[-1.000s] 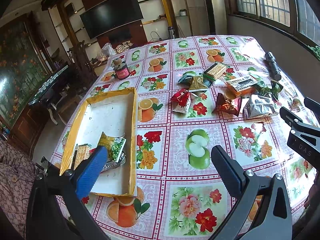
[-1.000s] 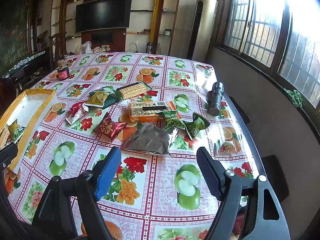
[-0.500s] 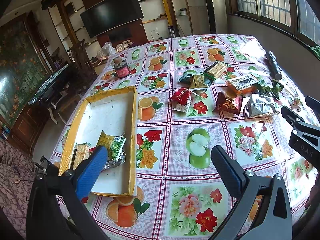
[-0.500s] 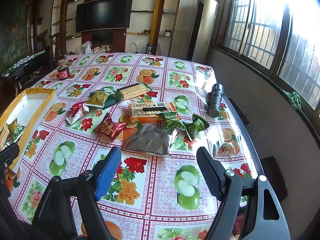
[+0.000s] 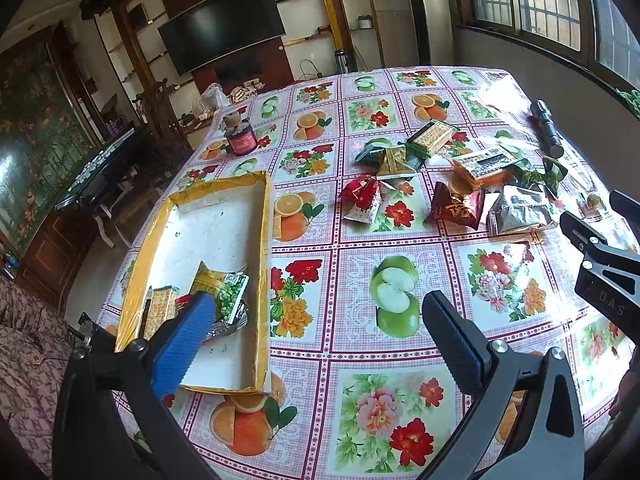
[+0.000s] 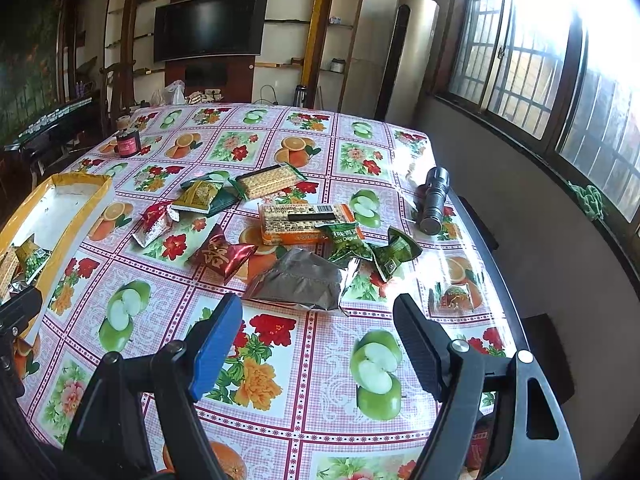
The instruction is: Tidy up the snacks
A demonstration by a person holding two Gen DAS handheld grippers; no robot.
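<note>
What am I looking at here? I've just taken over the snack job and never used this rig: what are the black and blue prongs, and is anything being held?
Those prongs are the fingers of two hand-held grippers, each carrying a wide-angle camera that looks forward along them. One picture comes from the left gripper, the other from the right gripper. Both stand open above the table with nothing between the fingers.

On the flowered tablecloth lies a yellow-rimmed tray with a few packets already in it. Loose snacks wait further out: a silver packet, a red packet, an orange cracker box, green pea packets and others behind them. A black flashlight and a small dark jar also sit on the table.
</note>
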